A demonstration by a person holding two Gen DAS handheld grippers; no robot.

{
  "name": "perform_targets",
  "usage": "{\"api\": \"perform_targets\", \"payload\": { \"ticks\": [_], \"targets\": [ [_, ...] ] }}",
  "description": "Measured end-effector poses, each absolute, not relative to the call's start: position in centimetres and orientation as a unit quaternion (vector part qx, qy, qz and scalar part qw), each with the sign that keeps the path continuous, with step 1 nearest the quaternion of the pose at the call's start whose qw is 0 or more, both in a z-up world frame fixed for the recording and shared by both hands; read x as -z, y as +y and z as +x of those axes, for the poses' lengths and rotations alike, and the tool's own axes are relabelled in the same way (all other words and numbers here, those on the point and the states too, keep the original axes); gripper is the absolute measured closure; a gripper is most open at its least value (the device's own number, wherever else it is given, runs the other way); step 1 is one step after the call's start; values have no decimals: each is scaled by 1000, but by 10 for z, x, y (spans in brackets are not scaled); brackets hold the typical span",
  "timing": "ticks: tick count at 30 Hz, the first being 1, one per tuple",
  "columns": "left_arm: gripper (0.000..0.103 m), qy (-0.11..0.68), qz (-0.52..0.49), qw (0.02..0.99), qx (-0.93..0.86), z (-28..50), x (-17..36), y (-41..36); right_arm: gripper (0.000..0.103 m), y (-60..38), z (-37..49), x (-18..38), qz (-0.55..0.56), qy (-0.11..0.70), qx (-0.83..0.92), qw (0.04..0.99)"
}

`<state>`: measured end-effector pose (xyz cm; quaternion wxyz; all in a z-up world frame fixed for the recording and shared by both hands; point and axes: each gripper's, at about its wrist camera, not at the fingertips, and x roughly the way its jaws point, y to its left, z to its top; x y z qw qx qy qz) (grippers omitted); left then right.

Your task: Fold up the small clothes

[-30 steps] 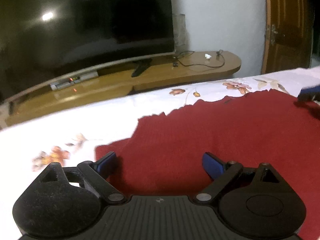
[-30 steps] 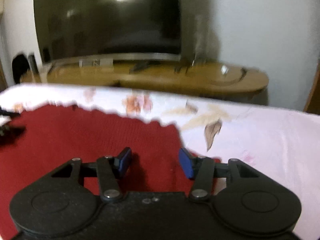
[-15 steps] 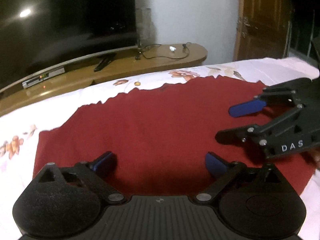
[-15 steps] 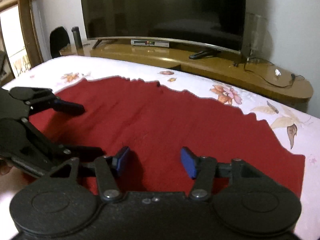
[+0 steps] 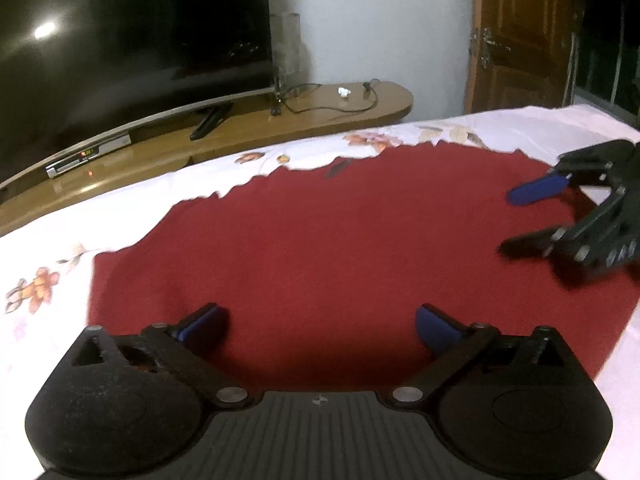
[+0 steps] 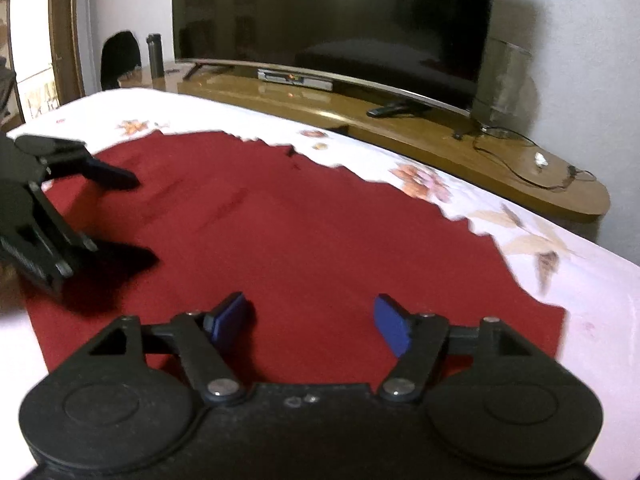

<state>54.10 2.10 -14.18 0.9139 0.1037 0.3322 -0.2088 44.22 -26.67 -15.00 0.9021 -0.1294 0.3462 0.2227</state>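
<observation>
Red cloth (image 5: pixel 340 248) lies spread flat on a white floral bedsheet (image 5: pixel 120 216), filling the middle of both wrist views. The left gripper (image 5: pixel 316 326) hangs over the cloth's near edge at 6 o'clock, its jaws opening and already spread very wide — nothing sits between the blue pads (image 5: pixel 434 328), only bare fabric below. The right gripper (image 6: pixel 312 320) also hovers above the near edge, its jaws opening to a moderate gap, empty as well; in the left wrist view it shows at 3 o'clock. Whether either touches the fabric cannot be told. The cloth's far edge is jagged, running toward 12 o'clock, with open sheet beyond it and at both sides. Past the bed stands a wooden TV stand (image 6: pixel 440 148) carrying a dark television (image 6: pixel 332 16).
</observation>
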Motion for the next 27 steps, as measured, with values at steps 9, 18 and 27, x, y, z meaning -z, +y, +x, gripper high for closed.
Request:
{"api": "perform_targets", "payload": {
  "ticks": [9, 18, 27],
  "targets": [
    [0, 340, 100, 921, 164, 515, 131, 69, 39, -324, 423, 137, -111, 363, -180, 908],
    [0, 354, 74, 911, 199, 500, 134, 9, 47, -229, 386, 131, -91, 344, -229, 906],
    [0, 342, 56, 922, 170, 471, 149, 82, 44, -292, 346, 152, -116, 342, -157, 919]
  ]
}}
